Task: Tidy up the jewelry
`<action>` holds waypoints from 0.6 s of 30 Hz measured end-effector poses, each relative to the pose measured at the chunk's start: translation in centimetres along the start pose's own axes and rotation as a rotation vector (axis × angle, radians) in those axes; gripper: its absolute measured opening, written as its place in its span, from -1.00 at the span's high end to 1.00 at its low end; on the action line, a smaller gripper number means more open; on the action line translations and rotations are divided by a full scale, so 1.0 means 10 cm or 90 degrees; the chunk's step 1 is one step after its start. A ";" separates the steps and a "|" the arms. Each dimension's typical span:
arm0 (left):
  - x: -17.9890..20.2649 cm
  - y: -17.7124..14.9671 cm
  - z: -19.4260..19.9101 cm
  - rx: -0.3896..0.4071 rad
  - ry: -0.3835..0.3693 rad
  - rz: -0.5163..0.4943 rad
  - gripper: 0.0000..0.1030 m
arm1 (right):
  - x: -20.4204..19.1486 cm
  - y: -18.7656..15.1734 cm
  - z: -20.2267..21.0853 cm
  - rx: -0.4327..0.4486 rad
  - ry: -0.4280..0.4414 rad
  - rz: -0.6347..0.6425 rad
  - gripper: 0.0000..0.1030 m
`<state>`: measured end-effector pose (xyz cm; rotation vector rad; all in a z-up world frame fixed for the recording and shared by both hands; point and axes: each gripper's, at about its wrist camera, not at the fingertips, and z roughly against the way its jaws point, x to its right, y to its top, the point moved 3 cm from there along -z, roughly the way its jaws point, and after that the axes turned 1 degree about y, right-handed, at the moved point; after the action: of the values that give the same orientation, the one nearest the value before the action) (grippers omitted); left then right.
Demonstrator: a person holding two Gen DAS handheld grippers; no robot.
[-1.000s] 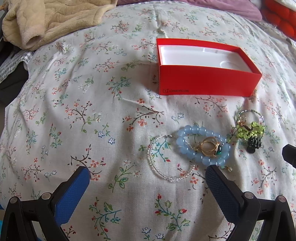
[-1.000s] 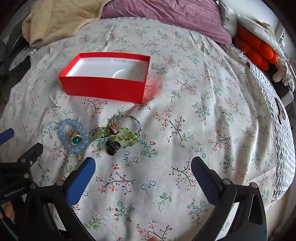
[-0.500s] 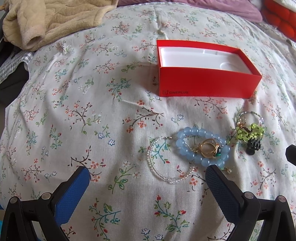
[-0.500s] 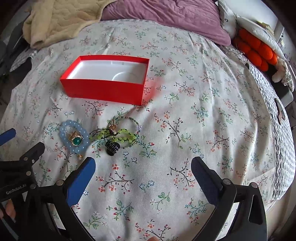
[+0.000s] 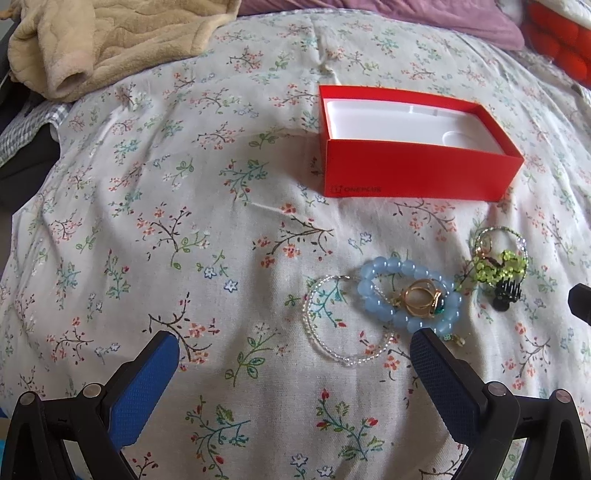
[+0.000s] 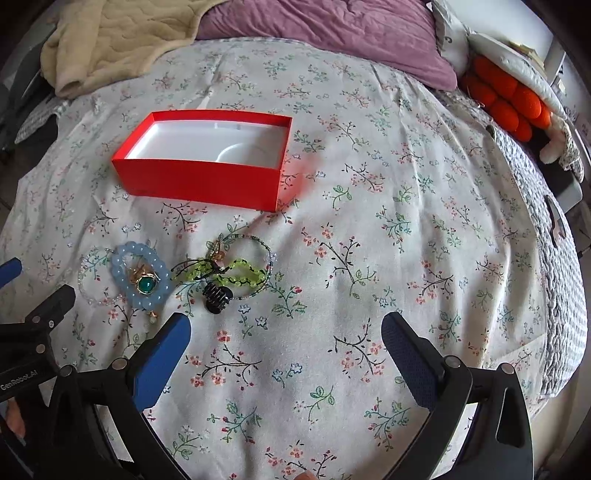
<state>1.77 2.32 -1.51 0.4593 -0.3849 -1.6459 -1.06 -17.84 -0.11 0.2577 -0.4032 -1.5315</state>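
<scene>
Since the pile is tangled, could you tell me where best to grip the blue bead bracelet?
Take the blue bead bracelet by its far-left arc, from above. It lies flat, the gold ring sits on its right side, and the clear bead bracelet crosses its near edge. Both tongs are open; the left tongs are nearest.

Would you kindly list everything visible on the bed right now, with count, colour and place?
Open cardboard box: one, red outside, white inside, empty, bed centre.
Chunky bead bracelet: one, pale blue, in front of the box.
Gold ring with green stone: one, lying within the blue bracelet.
Clear seed-bead bracelet: one, left of the blue one.
Lime bead bracelet: one, right of the blue one.
Small claw hair clip: one, black, beside it.
Fleece blanket: one, beige, far left.
Pillow: one, mauve, far end.
Left hand-held gripper: open.
Right hand-held gripper: open.
</scene>
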 end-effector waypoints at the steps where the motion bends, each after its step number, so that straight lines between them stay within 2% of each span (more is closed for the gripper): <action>1: -0.01 0.00 0.00 0.001 -0.001 0.001 -1.00 | 0.00 0.01 0.00 0.001 -0.002 0.000 -1.00; 4: -0.02 0.01 0.00 0.001 -0.011 0.003 -1.00 | 0.02 0.03 0.00 0.004 -0.004 -0.001 -1.00; 9: -0.07 0.07 0.02 -0.023 -0.086 0.026 -1.00 | 0.07 0.08 -0.01 0.007 -0.003 -0.006 -1.00; 13: -0.12 0.14 0.03 -0.006 -0.075 0.012 -1.00 | 0.17 0.15 -0.03 0.011 -0.010 -0.023 -1.00; 18: -0.25 0.25 -0.07 -0.035 -0.084 0.017 -1.00 | 0.27 0.25 -0.07 0.002 0.006 -0.050 -1.00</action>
<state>4.54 4.55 -0.70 0.3042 -0.4399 -1.6604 1.49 -20.55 0.54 0.2862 -0.3913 -1.6059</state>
